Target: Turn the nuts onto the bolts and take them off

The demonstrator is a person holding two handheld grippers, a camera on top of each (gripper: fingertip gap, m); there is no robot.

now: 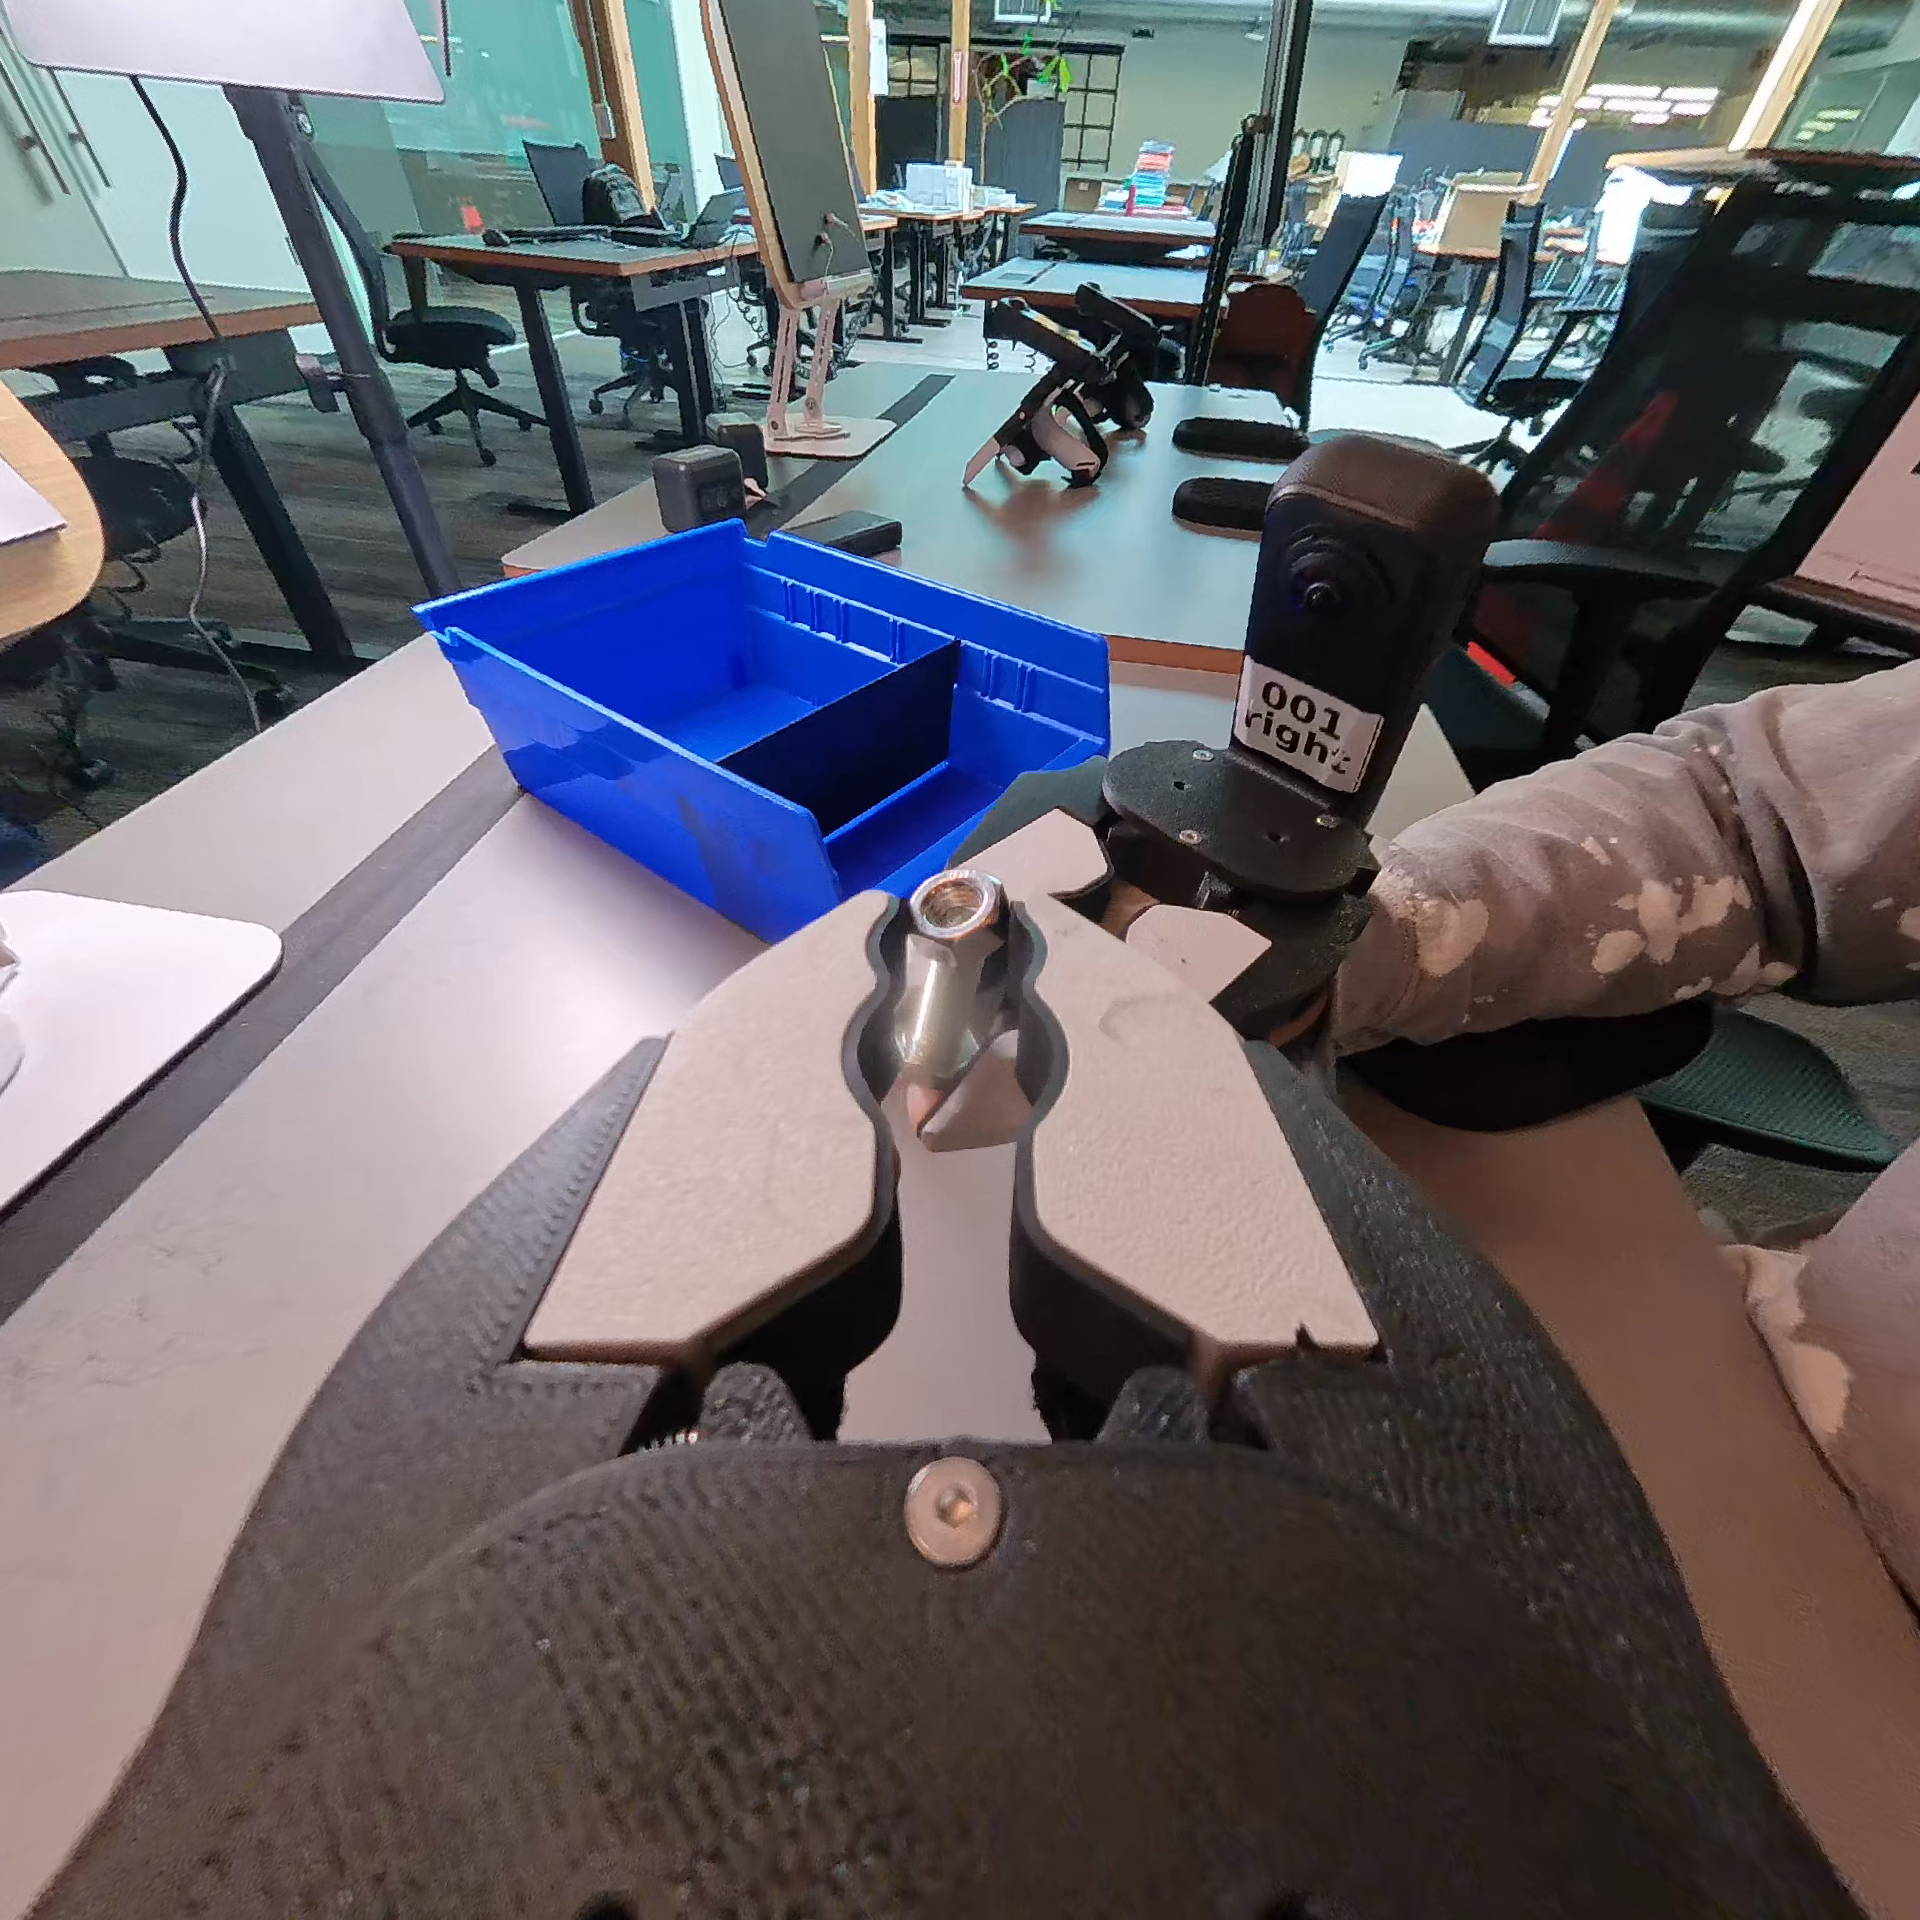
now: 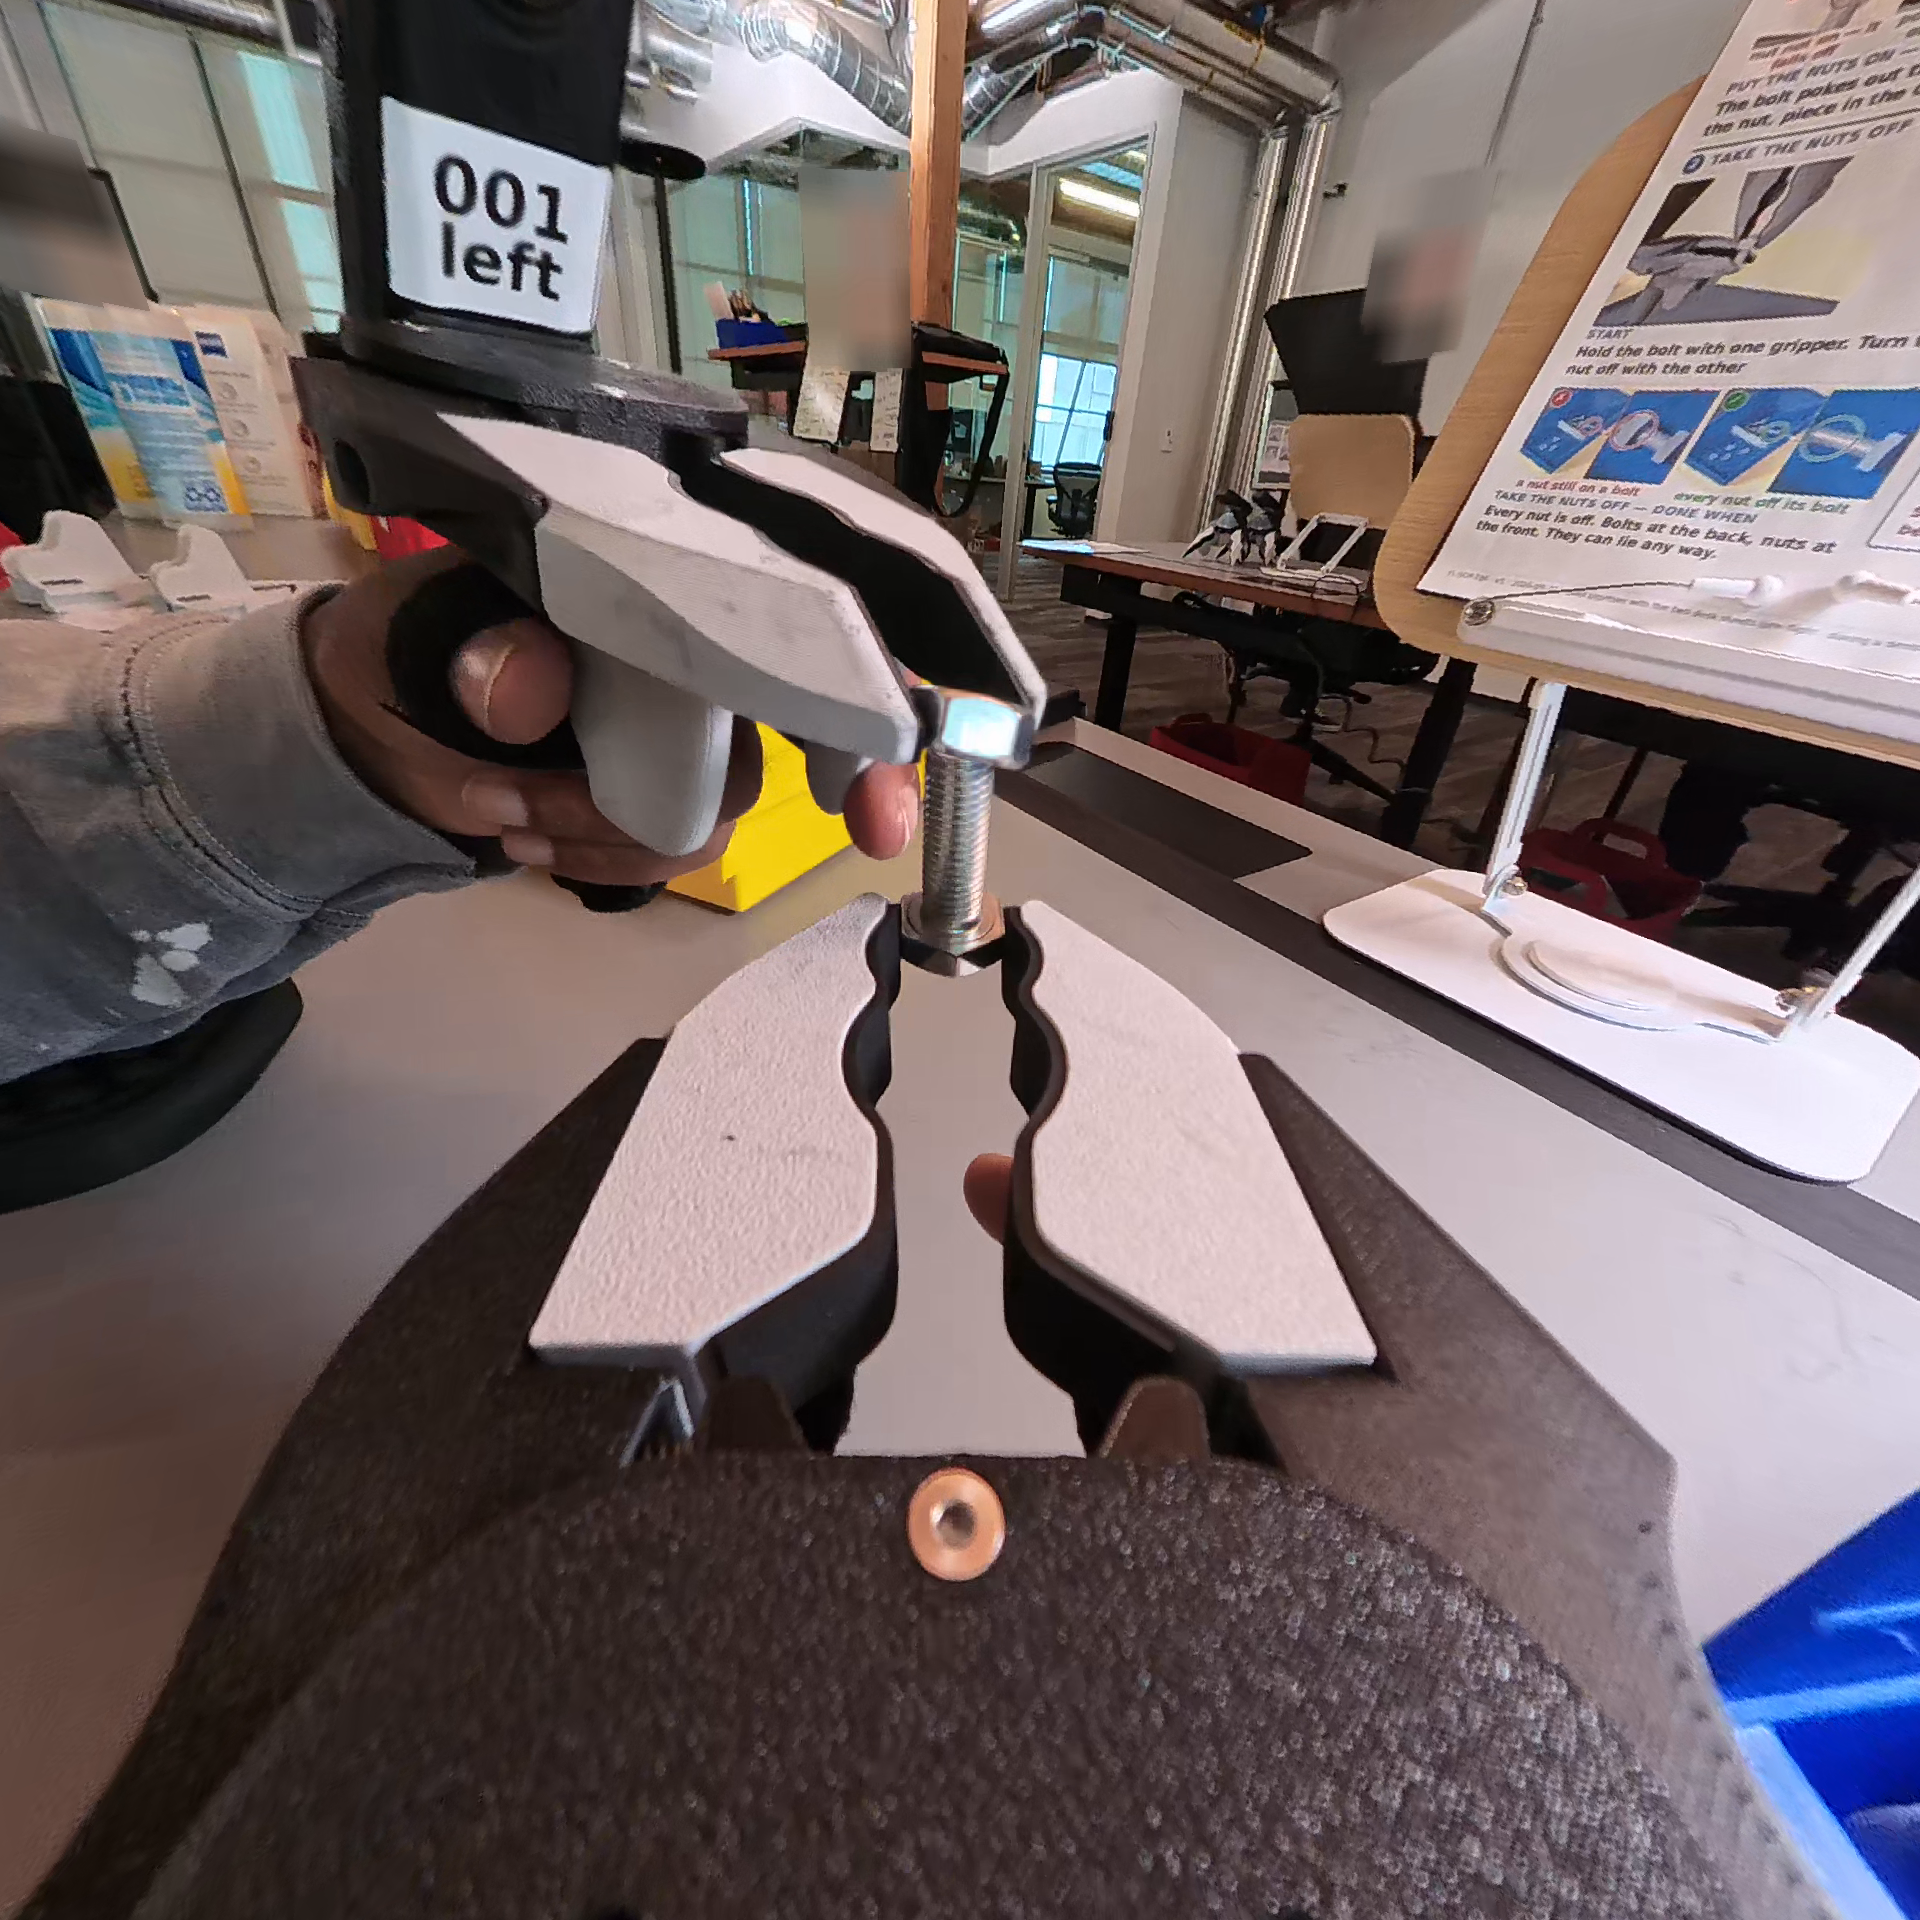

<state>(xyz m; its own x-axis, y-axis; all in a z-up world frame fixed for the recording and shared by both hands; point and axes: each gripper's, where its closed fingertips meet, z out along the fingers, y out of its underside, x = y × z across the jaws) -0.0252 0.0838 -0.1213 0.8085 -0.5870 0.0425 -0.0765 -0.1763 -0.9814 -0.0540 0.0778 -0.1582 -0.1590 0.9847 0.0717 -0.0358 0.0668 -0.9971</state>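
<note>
My left gripper (image 1: pixel 956 930) is shut on the hex head of a steel bolt (image 1: pixel 935 997) and holds it above the grey table. In the right wrist view the left gripper (image 2: pixel 982 717) comes in from the upper left, and the bolt (image 2: pixel 956 831) hangs upright with its threaded shaft pointing down. My right gripper (image 2: pixel 951 930) is shut on a nut (image 2: pixel 951 951) that sits on the lower end of the shaft. In the left wrist view the right gripper's fingers (image 1: pixel 1049 862) reach in from the right under my left fingertips. The nut is hidden there.
A blue divided bin (image 1: pixel 623 748) stands just behind the grippers; its corner shows in the right wrist view (image 2: pixel 1818 1662). A white stand (image 2: pixel 1662 987) with an instruction sheet is on the right. A yellow box (image 2: pixel 769 831) lies behind the left hand. Another gripper device (image 1: pixel 1060 416) lies on the far table. My right fingertips sit around 4 centimeters from my left ones.
</note>
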